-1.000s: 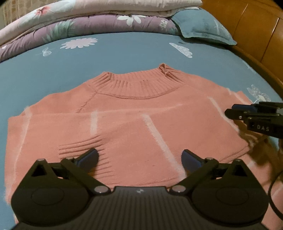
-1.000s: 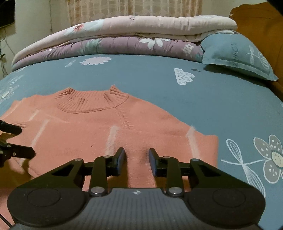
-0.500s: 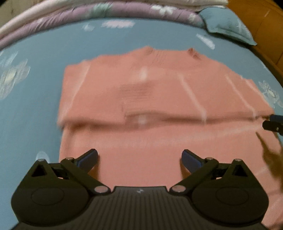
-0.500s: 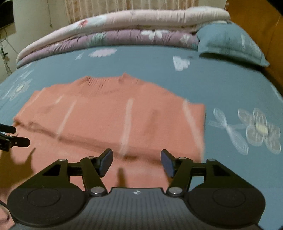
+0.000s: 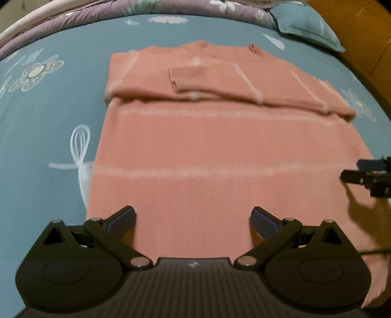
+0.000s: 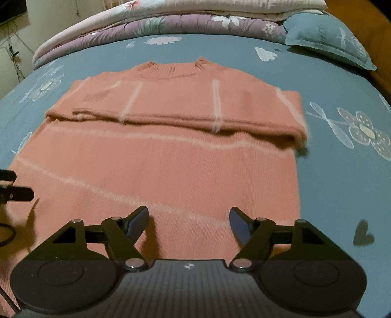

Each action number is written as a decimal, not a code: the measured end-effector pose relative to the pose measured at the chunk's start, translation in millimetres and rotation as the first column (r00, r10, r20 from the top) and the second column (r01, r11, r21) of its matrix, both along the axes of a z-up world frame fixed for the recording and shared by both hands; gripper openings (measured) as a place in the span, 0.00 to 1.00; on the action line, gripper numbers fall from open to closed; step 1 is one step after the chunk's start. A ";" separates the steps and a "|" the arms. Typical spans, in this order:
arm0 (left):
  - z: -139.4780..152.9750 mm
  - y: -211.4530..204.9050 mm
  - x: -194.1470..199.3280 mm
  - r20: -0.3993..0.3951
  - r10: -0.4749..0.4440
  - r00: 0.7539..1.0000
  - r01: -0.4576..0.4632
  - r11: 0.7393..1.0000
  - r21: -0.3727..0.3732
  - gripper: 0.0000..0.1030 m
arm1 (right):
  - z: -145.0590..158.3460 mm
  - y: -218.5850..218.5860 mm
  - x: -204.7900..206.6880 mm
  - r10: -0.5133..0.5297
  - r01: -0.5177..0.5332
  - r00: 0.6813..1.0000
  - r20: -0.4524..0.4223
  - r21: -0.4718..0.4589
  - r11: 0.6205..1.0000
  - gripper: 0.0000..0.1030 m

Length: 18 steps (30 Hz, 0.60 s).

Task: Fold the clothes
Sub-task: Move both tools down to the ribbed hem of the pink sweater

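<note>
A salmon-pink knit sweater (image 5: 215, 146) with thin pale stripes lies flat on the bed, collar at the far end, both sleeves folded across the chest. The same sweater (image 6: 171, 156) fills the middle of the right wrist view. My left gripper (image 5: 193, 217) hovers open over the lower hem with nothing between its fingers. My right gripper (image 6: 188, 220) is open too, above the lower right part of the body. Each gripper shows at the edge of the other's view: the right gripper (image 5: 366, 176) and the left gripper (image 6: 14, 190).
The blue floral bedsheet (image 6: 337, 171) stretches to the right of the sweater and also on the left (image 5: 44, 137). Folded quilts (image 6: 171, 17) are stacked at the bed's far end beside a blue pillow (image 6: 327, 36). A wooden headboard (image 5: 361, 36) rises at the right.
Both grippers have pulled back from the chest area toward the hem, so more of the sweater shows. The right gripper's fingers have spread wider; the folded sleeves stay in place.
</note>
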<state>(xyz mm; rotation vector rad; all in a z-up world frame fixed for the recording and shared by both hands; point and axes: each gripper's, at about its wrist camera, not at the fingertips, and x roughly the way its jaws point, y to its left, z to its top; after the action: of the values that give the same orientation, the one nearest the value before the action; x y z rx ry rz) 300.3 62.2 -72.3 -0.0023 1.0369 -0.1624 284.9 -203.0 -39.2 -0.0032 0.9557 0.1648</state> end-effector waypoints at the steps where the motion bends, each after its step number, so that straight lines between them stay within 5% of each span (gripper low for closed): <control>1: -1.4 -0.1 -5.9 -0.004 -0.003 1.000 0.003 1.000 0.007 0.97 | -0.9 1.2 -5.4 0.000 0.000 1.000 -0.001 -0.005 1.000 0.78; 11: -7.8 -8.7 -67.2 0.065 -0.060 0.996 0.054 0.995 0.084 0.98 | -12.9 16.1 -84.9 -0.022 0.028 0.996 0.087 -0.061 0.998 0.99; 18: -11.7 -5.1 -126.8 0.161 -0.050 0.986 0.036 0.995 0.090 0.98 | -19.9 13.6 -144.8 -0.076 0.088 0.976 0.204 -0.051 0.995 1.00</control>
<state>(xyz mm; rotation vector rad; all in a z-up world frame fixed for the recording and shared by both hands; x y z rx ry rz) 173.5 57.0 -84.0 0.1109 0.8801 -0.1538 140.1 -189.4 -59.1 -0.0346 0.7556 0.0581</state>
